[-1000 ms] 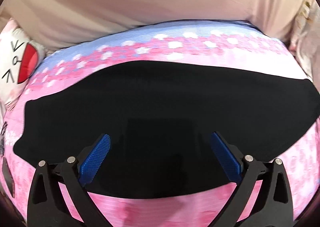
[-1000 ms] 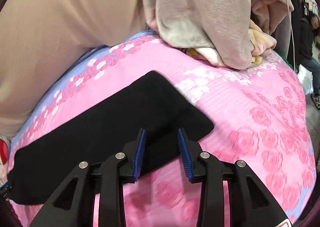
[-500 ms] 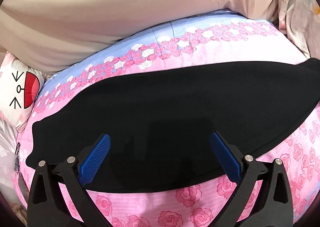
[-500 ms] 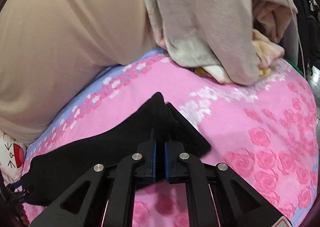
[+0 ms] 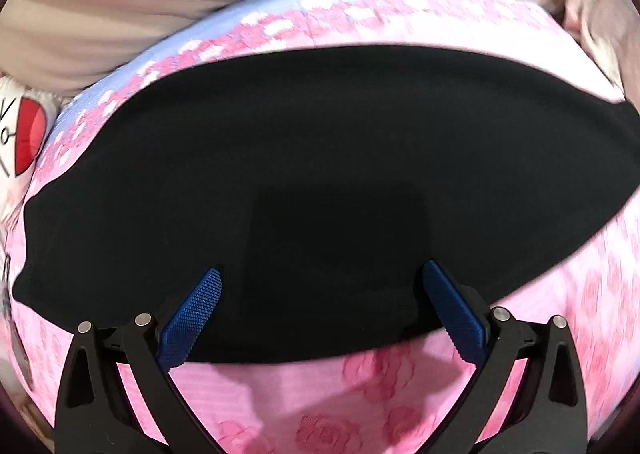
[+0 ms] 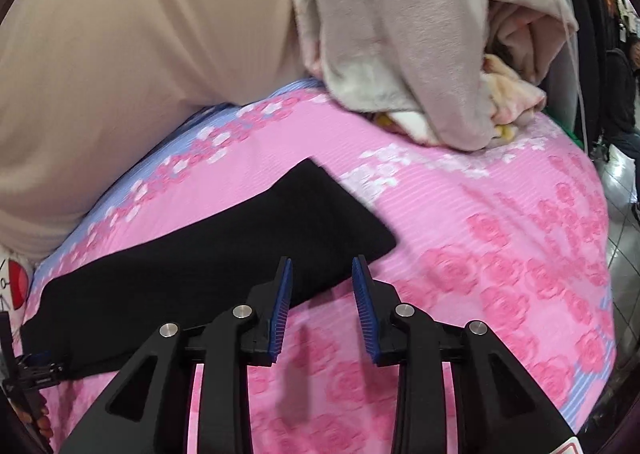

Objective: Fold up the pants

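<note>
The black pants (image 5: 320,158) lie flat as a long folded band across the pink rose sheet (image 5: 360,394). My left gripper (image 5: 320,270) hovers over the band's near edge, jaws wide open with nothing gripped. In the right wrist view the pants (image 6: 224,254) run from the lower left to a squared end near the middle. My right gripper (image 6: 322,261) sits just in front of that end. Its jaws are opening; the blue pads (image 6: 282,302) are apart and press on nothing, with only the pants' near edge and the sheet (image 6: 480,254) showing in the gap.
A large beige cushion (image 6: 120,54) rises behind the sheet. A heap of grey and cream blankets (image 6: 400,34) lies at the back right. A white pillow with a red cartoon mark (image 5: 24,134) is at the left. The bed's edge drops off to the right (image 6: 612,254).
My right gripper closed on the pants' end and lifted it, then opened; the end now lies flat again. My left gripper, still open, has sunk closer to the pants.
</note>
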